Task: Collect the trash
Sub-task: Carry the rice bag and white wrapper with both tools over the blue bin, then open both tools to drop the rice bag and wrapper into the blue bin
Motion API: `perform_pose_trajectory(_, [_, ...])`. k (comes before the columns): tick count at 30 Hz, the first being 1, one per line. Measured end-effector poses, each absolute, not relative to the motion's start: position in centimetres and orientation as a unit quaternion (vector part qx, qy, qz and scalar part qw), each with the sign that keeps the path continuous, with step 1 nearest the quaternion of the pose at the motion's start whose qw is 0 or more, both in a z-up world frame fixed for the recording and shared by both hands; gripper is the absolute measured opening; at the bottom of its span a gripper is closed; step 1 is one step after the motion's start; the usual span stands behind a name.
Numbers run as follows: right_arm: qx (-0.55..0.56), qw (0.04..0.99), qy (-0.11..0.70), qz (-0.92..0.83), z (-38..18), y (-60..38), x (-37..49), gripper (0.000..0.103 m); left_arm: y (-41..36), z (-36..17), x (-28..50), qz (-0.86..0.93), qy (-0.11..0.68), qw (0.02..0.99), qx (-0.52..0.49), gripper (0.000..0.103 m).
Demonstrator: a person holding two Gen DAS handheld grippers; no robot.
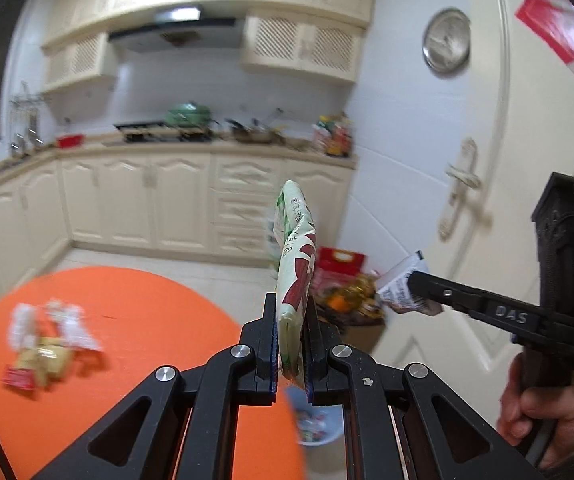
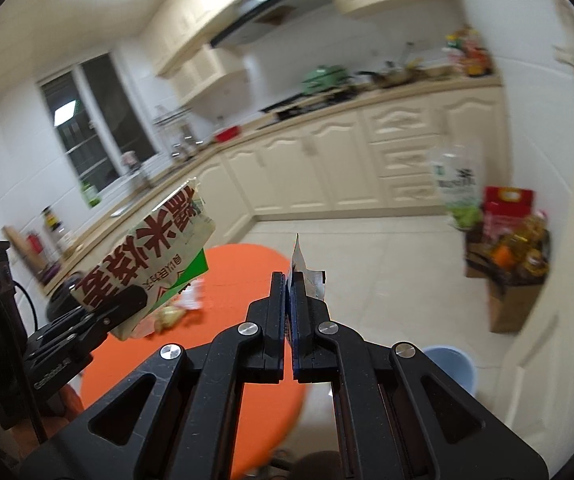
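Observation:
My left gripper (image 1: 291, 312) is shut on a green-and-white snack bag with red characters (image 1: 297, 256), held upright in the air past the edge of the orange round table (image 1: 135, 300). The same bag shows in the right wrist view (image 2: 151, 256) at the left. My right gripper (image 2: 295, 280) is shut on a small silvery-white wrapper (image 2: 307, 272); in the left wrist view it (image 1: 409, 280) holds that wrapper (image 1: 397, 286) at the right. A light blue trash bin (image 1: 319, 420) stands on the floor below both grippers, also in the right wrist view (image 2: 453, 364).
Several wrappers (image 1: 47, 344) lie on the table's left part. A cardboard box with bottles and a red bag (image 2: 507, 256) stands by the white door (image 1: 467, 184). Cream kitchen cabinets (image 1: 147, 200) line the back.

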State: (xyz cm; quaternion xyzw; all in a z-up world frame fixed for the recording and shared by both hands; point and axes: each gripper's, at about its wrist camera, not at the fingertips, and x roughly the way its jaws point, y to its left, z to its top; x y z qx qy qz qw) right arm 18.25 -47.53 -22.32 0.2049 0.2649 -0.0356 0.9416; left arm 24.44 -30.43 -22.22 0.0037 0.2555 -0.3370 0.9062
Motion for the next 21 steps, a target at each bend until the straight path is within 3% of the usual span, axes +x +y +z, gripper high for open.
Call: perform_pose_trajectory(21, [0.35, 0.844, 0.394, -0.097, -45.6, -66.5, 22.9, 0.003, -49.9, -35.8, 35.1, -0.338, 0.462, 0.816, 0.077, 0.006])
